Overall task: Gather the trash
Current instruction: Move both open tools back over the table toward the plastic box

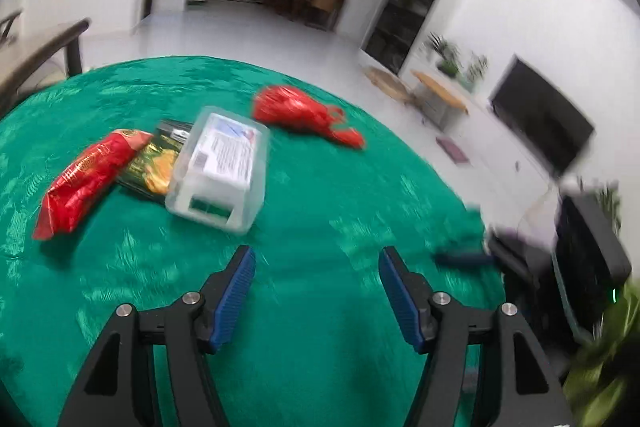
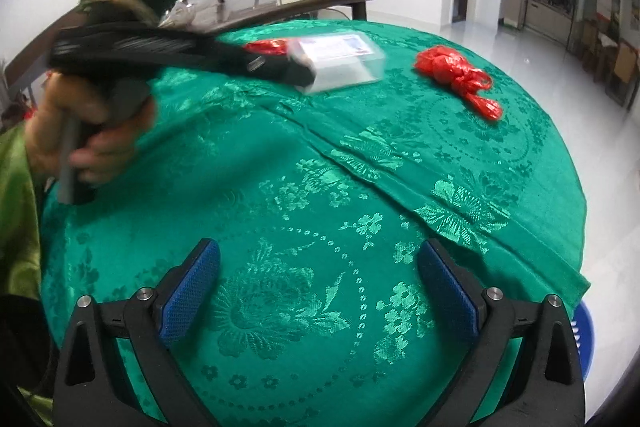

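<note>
On the green tablecloth (image 1: pixel 304 267) lie a red snack wrapper (image 1: pixel 84 179), a dark green snack packet (image 1: pixel 154 163), a clear plastic box (image 1: pixel 222 171) with a printed label, and a knotted red plastic bag (image 1: pixel 304 115). My left gripper (image 1: pixel 316 279) hovers open over bare cloth just in front of the box, nothing between its blue pads. The right wrist view shows the box (image 2: pixel 344 63) and red bag (image 2: pixel 456 75) far across the table. My right gripper (image 2: pixel 318 287) is open above the cloth (image 2: pixel 304 195), empty. A hand holds the left gripper's black body (image 2: pixel 168 51) there.
The round table drops off to a white floor (image 1: pixel 248 35) on all sides. A dark wooden bench (image 2: pixel 312 3) with cushions stands behind it. A TV (image 1: pixel 540 119) and low cabinet line the right wall. A blue stool (image 2: pixel 582 339) sits beside the table's edge.
</note>
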Motion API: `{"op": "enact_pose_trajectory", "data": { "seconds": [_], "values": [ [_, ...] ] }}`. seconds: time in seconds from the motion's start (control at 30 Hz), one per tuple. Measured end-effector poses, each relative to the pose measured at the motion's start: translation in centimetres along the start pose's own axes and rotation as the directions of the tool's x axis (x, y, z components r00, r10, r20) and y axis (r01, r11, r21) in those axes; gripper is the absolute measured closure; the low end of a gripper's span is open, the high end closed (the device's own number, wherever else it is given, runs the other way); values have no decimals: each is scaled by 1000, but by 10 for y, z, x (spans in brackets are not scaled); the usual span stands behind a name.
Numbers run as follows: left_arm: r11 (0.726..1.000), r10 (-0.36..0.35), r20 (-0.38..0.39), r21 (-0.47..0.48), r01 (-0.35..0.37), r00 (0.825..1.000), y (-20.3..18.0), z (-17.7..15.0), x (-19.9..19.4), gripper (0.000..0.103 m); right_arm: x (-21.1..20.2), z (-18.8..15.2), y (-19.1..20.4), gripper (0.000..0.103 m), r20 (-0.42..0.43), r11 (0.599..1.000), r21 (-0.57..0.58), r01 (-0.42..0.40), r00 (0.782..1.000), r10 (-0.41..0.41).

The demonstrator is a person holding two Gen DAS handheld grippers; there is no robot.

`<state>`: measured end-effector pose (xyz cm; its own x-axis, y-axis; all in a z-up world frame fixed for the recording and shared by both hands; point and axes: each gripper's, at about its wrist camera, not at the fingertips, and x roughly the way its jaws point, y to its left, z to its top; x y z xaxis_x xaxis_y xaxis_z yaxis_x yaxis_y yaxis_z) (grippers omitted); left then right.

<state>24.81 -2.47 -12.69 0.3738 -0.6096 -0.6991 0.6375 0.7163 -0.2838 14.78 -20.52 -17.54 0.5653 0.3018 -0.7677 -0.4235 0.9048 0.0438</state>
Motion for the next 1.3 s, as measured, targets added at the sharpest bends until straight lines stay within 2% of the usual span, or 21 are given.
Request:
{"op": "enact_pose_trajectory", "data": {
  "seconds": [0.07, 0.13, 0.2, 0.3, 0.4, 0.57, 0.67, 0.7, 0.73, 0.77, 0.87, 0.97, 1.07, 1.1, 1.2, 1.23, 1.3],
  "values": [
    [997, 81, 6, -6, -81, 997, 3, -1, -6, 37, 1, 0, 1, 2, 3, 1000, -13, 2, 1000, -2],
    [983, 172, 45, -68, -169, 984, 15, 6, -12, 36, 2, 2, 0, 2, 5, 1000, -7, -3, 1000, 3],
    [973, 205, 76, -125, -194, 976, 22, 16, -14, 29, 2, 2, -1, 2, 9, 1000, -1, -8, 1000, 8],
    [974, 184, 83, -148, -171, 979, 22, 37, -4, 27, 3, 3, -1, 2, 8, 1000, 0, 0, 1000, 0],
    [976, 186, 18, -115, -183, 982, 19, 55, 19, 25, 3, 3, 1, 2, 5, 1000, -9, 14, 1000, -14],
    [961, 271, -62, -44, -273, 961, 8, 64, 48, 25, 0, 2, -2, 3, 22, 1000, 14, 0, 1000, -1],
    [940, 341, -105, 34, -339, 934, -2, 65, 64, 26, 0, 2, -1, 3, 25, 1000, 18, -2, 1000, 1],
    [930, 367, -106, 53, -364, 924, -4, 66, 67, 34, 0, 2, -1, 3, 24, 1000, 17, 0, 1000, 0],
    [921, 388, -100, 61, -384, 916, -5, 64, 67, 43, 0, 2, -1, 3, 23, 1000, 15, 2, 1000, -2],
    [919, 394, -100, 58, -390, 914, -6, 62, 66, 42, 1, 2, -1, 3, 22, 1000, 13, 3, 1000, -4],
    [923, 384, -63, -1, -385, 921, -12, 54, 48, 42, 1, 2, -1, 3, 23, 1000, 15, 1, 1000, -2],
    [918, 391, -24, -64, -392, 920, -22, 33, 14, 42, 0, 2, -2, 3, 28, 1000, 21, -3, 1000, 2],
    [888, 445, 6, -134, -440, 895, -22, 5, -22, 42, 0, 1, -3, 3, 30, 1000, 21, -3, 1000, 2],
    [870, 474, 9, -162, -467, 880, -18, -4, -31, 42, 0, 1, -3, 3, 29, 1000, 20, -1, 1000, 1],
    [797, 571, 16, -248, -550, 821, -1, -31, -50, 42, 0, 1, -2, 3, 25, 1000, 13, 6, 1000, -6],
    [782, 588, 16, -269, -563, 809, 5, -37, -52, 42, 0, 1, -1, 3, 24, 1000, 12, 9, 1000, -9],
    [767, 601, 7, -288, -573, 800, 13, -45, -53, 42, -1, 0, -1, 3, 25, 1000, 14, 13, 1000, -13]
  ]
}}
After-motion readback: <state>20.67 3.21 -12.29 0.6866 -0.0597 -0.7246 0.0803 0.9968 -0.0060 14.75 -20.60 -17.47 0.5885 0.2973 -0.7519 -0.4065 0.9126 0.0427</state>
